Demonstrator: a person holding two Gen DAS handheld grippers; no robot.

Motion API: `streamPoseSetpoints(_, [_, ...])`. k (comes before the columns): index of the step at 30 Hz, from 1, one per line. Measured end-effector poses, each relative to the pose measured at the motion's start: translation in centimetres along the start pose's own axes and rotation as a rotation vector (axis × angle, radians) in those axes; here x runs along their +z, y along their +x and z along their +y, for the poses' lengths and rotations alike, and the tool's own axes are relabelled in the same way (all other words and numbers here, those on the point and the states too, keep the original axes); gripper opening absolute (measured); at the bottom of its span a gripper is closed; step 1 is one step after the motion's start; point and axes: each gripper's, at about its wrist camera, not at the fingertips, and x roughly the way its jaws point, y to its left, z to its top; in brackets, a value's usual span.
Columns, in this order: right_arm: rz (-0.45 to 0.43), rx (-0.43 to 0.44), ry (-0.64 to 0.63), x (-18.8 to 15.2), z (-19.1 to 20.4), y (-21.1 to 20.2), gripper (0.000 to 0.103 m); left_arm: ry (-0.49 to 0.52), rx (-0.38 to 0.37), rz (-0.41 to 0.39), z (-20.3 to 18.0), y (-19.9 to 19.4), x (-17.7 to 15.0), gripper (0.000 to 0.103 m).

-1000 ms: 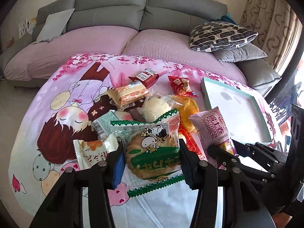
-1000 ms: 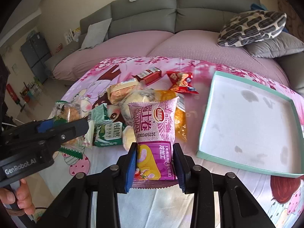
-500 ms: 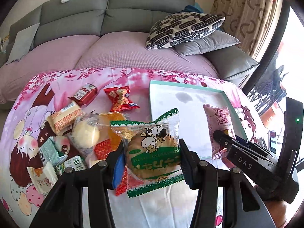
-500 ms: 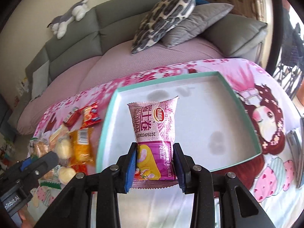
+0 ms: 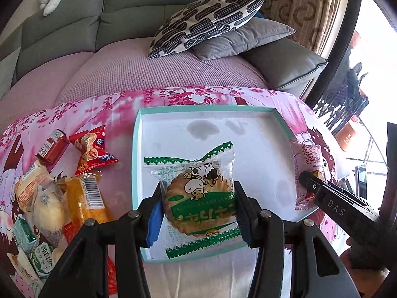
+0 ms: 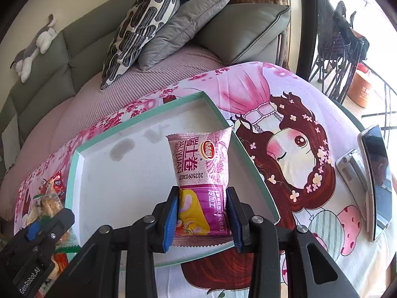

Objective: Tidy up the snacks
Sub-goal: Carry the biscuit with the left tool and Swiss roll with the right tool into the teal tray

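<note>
Setting: a grey sofa with a mauve seat cover behind a table under a pink cartoon-print cloth (image 5: 198, 278); the landmark is the shallow white tray with a mint-green rim (image 5: 136, 164).

Left snack: a round biscuit in a clear wrapper with green zigzag edges and a cow cartoon (image 5: 198, 193), held above the tray's near-left part by the left gripper (image 5: 198, 213), whose pads press the biscuit's two sides.

Right snack: a pink-and-purple pillow pack of Swiss roll (image 6: 201, 178), held over the tray's near-right edge by the right gripper (image 6: 201, 221), its pads closed on the pack's lower third.

Handling: both look light. The biscuit is probably brittle (squeeze gently), best taken across its rim as now. The roll is soft and air-cushioned with slick film, so a low, modest pinch suits it.

Writing: the pack reads "DALIYUAN", "SWISS ROLL" and "20250903021", plus Chinese characters; the biscuit's green band lettering I cannot read. The tools read "GenRobot.AI" and "DAS".

Beyond the tray: left of it, a pile of loose wrapped snacks (image 5: 82, 193); right of it, a phone propped on a stand (image 6: 374, 181).
</note>
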Motion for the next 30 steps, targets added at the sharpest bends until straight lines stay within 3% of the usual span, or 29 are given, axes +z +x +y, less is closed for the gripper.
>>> streamPoseSetpoints(9, [0.008, -0.009, -0.019, 0.9, 0.5, 1.7, 0.039, 0.026, 0.005, -0.039, 0.0, 3.5, 1.9, 0.053])
streamPoseSetpoints(30, [0.051, -0.033, -0.003, 1.8, 0.1, 3.9, 0.039, 0.047, 0.079, 0.031, 0.2, 9.8, 2.0, 0.054])
